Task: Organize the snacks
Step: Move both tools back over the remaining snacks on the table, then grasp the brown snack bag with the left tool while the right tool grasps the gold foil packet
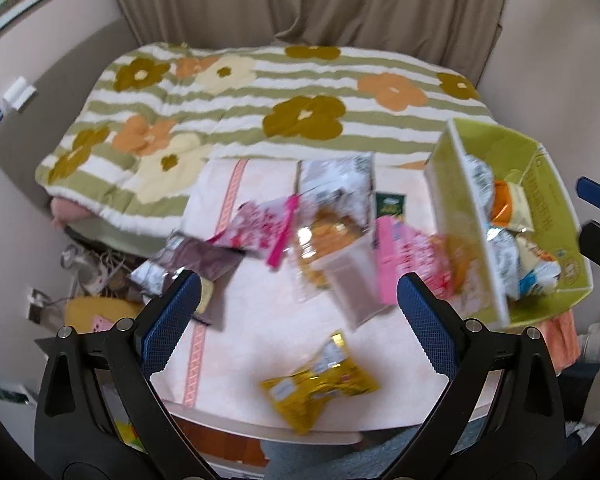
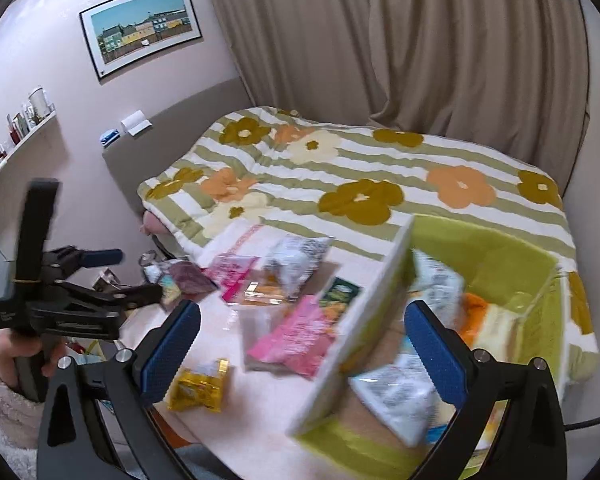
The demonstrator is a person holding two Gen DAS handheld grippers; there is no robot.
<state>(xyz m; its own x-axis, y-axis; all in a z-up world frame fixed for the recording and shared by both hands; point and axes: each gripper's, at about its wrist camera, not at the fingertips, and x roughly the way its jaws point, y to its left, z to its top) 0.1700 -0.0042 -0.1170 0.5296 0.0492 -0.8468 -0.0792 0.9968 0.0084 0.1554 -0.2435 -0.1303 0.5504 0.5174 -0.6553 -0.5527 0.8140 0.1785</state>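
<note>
Both tongs, left (image 1: 298, 308) and right (image 2: 302, 338), spread empty; blurred snacks half-hidden in green box (image 2: 500, 256)

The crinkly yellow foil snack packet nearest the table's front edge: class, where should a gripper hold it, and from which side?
Grip the crinkly yellow foil snack packet across its puffed middle, coming from above. It lies flat and alone on the pale pink tablecloth, with free space around it for the open left gripper.

We hold both black two-finger grippers with blue textured pads spread wide and empty: the left gripper (image 1: 298, 314), gripped at its handle by our left hand (image 2: 10, 360) in a fluffy white sleeve (image 2: 0, 412), and the right gripper (image 2: 302, 344) beside it.
</note>
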